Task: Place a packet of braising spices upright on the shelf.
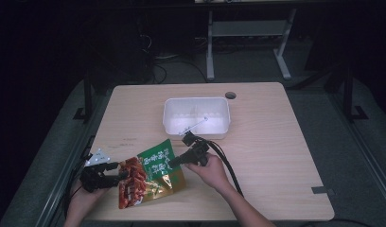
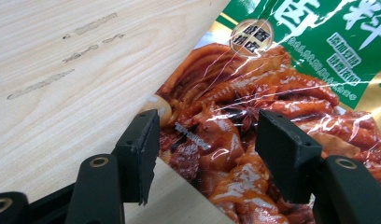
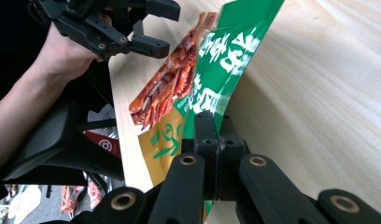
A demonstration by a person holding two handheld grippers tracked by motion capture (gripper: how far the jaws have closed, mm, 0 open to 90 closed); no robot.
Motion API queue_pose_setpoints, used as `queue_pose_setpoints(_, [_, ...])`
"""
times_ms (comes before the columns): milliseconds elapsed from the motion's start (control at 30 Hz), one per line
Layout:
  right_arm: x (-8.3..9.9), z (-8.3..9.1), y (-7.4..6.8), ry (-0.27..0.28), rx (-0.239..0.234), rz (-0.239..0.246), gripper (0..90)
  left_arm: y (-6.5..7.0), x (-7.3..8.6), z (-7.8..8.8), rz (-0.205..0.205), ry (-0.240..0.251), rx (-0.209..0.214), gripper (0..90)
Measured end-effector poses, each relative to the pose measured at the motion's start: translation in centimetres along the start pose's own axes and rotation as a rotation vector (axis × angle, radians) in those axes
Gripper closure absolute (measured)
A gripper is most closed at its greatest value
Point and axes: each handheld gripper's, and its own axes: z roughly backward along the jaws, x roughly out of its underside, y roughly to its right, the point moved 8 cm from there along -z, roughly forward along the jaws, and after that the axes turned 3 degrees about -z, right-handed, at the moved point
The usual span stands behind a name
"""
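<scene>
A green and red snack packet [image 1: 151, 175] lies near the front left of the wooden table [image 1: 276, 156], in front of a white plastic tub [image 1: 197, 117] that stands mid-table. The right gripper [image 1: 173, 163] has its jaws pressed together on the packet's green edge, pinching the foil so that side lifts off the wood; in the right gripper view the pads meet with the foil [image 3: 216, 79] between them. The left gripper [image 1: 121, 175] sits at the packet's red end with its jaws spread wide, straddling the printed corner [image 2: 226, 135] without clamping it
</scene>
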Motion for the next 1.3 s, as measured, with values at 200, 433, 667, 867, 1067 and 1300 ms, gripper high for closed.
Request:
queue_pose_setpoints(200, [-1.1, 1.4, -1.2, 0.016, 0.007, 0.04, 89.5, -0.3, 0.1, 0.1, 0.015, 0.009, -0.002, 38.9])
queue_pose_setpoints(433, [-2.2, 2.7, -2.8, 0.03, -0.012, 0.066, 89.6, -0.4, 0.1, 0.1, 0.022, 0.012, -0.009, 38.9])
queue_pose_setpoints(667, [-3.3, 3.6, -4.4, 0.033, -0.047, 0.08, 89.8, -0.5, 0.1, 0.1, 0.024, 0.015, -0.012, 38.9])
queue_pose_setpoints(867, [-4.2, 4.5, -6.0, 0.028, -0.04, 0.113, 89.8, -0.5, 0.1, 0.1, 0.026, 0.014, -0.012, 38.9])
queue_pose_setpoints(1067, [-5.0, 5.3, -8.1, 0.013, -0.023, 0.151, 89.9, -0.5, 0.1, 0.1, 0.026, 0.016, -0.013, 38.7])
queue_pose_setpoints(1300, [-5.8, 6.5, -9.7, -0.007, 0.001, 0.177, 89.9, -0.6, 0.1, 0.2, 0.028, 0.021, -0.016, 38.4])
